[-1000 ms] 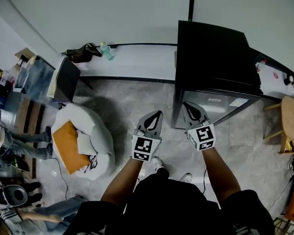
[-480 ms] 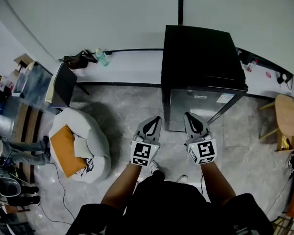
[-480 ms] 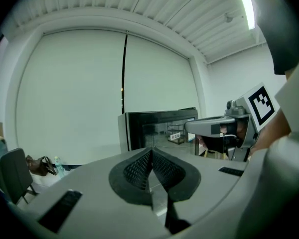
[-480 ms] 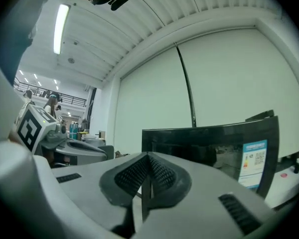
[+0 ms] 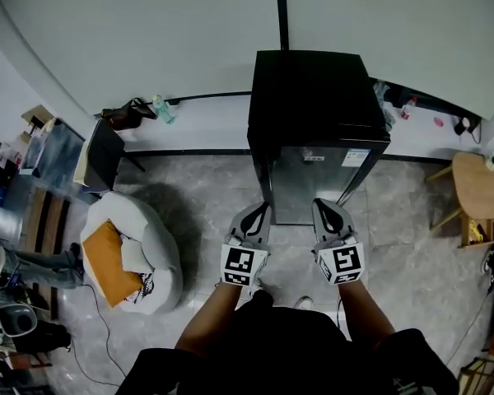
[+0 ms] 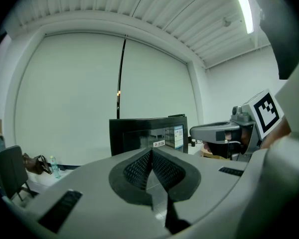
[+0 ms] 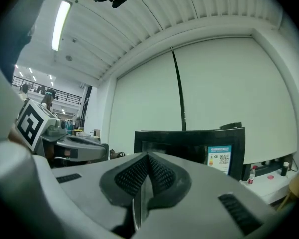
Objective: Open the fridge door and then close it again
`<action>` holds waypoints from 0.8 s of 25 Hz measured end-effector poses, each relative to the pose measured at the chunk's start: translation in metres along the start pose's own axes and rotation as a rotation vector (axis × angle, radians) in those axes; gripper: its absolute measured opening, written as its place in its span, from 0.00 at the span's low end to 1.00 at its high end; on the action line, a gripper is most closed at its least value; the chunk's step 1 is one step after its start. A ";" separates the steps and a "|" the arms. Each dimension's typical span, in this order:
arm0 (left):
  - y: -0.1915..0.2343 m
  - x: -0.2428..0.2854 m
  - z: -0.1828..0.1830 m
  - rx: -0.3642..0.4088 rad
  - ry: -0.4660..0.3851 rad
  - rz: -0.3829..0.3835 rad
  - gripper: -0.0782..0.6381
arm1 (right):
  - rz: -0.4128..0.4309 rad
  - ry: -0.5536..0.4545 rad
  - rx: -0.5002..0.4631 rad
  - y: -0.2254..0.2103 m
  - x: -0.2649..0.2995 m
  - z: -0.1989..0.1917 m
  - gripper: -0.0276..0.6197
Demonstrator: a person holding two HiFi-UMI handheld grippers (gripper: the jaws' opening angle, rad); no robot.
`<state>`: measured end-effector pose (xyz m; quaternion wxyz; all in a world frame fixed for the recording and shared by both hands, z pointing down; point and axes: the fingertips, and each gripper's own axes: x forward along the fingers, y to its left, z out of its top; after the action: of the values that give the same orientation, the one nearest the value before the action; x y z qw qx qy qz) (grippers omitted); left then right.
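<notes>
A small black fridge (image 5: 313, 97) stands against the back wall, its steel-grey door (image 5: 309, 179) closed and facing me. My left gripper (image 5: 264, 207) is held level in front of the door's left part, jaws shut and empty. My right gripper (image 5: 318, 204) is level in front of the door's right part, also shut and empty. Neither touches the fridge. In the left gripper view the fridge (image 6: 147, 133) stands ahead beyond the closed fingertips (image 6: 151, 150), with the right gripper (image 6: 222, 133) beside it. In the right gripper view the fridge (image 7: 199, 146) has a label on its door.
A white beanbag with an orange cushion (image 5: 132, 249) lies on the floor to the left. A dark chair (image 5: 107, 151), a bag (image 5: 128, 113) and a bottle (image 5: 160, 109) sit along the low white ledge. A round wooden table (image 5: 482, 188) stands at the right. A seated person's legs (image 5: 33, 262) show at far left.
The person has stepped toward the fridge. The fridge now sits more to the left and nearer in the head view, and both shut grippers are closer to its door.
</notes>
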<state>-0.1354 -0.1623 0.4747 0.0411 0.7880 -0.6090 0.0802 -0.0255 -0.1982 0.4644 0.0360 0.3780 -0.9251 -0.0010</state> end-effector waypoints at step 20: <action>-0.041 -0.041 0.002 0.000 -0.014 0.042 0.14 | 0.038 -0.027 0.008 0.015 -0.053 0.008 0.06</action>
<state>-0.1052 -0.1127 0.4672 0.0353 0.7755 -0.6259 0.0753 0.0013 -0.1505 0.4535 0.0221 0.3604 -0.9325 -0.0017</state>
